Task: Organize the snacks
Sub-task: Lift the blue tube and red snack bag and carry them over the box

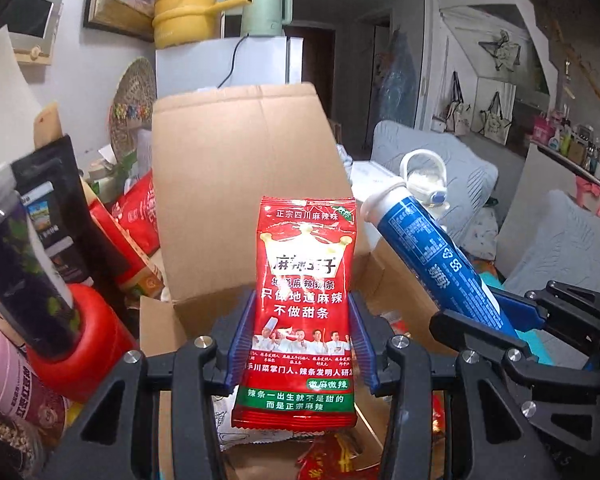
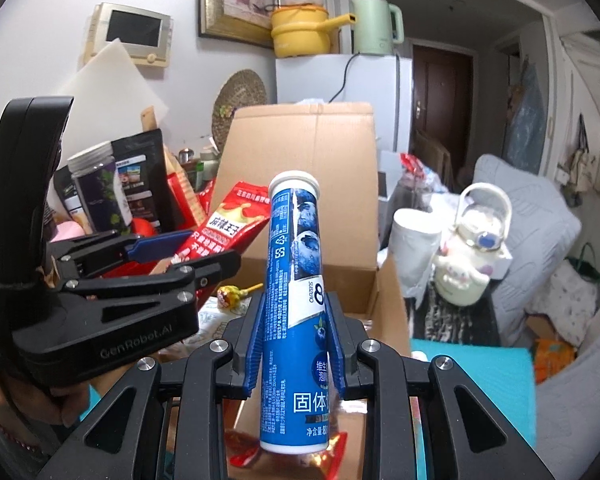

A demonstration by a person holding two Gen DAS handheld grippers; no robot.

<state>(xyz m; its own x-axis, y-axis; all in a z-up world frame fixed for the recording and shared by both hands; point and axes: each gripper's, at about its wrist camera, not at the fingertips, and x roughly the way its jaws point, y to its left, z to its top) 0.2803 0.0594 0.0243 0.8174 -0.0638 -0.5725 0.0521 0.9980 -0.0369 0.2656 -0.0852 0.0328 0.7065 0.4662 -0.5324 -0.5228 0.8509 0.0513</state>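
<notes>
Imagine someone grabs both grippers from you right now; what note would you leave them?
Left gripper: shut on the red packet, held upright over the open box.
Right gripper: shut on the blue tube, cap up, also over the box.
More snacks lie in the box bottom; a lollipop sits beside the box, and jars and packets crowd its left side.
Done: both items picked up.
Left: probably set both down in the box, then sort the remaining snacks.
</notes>
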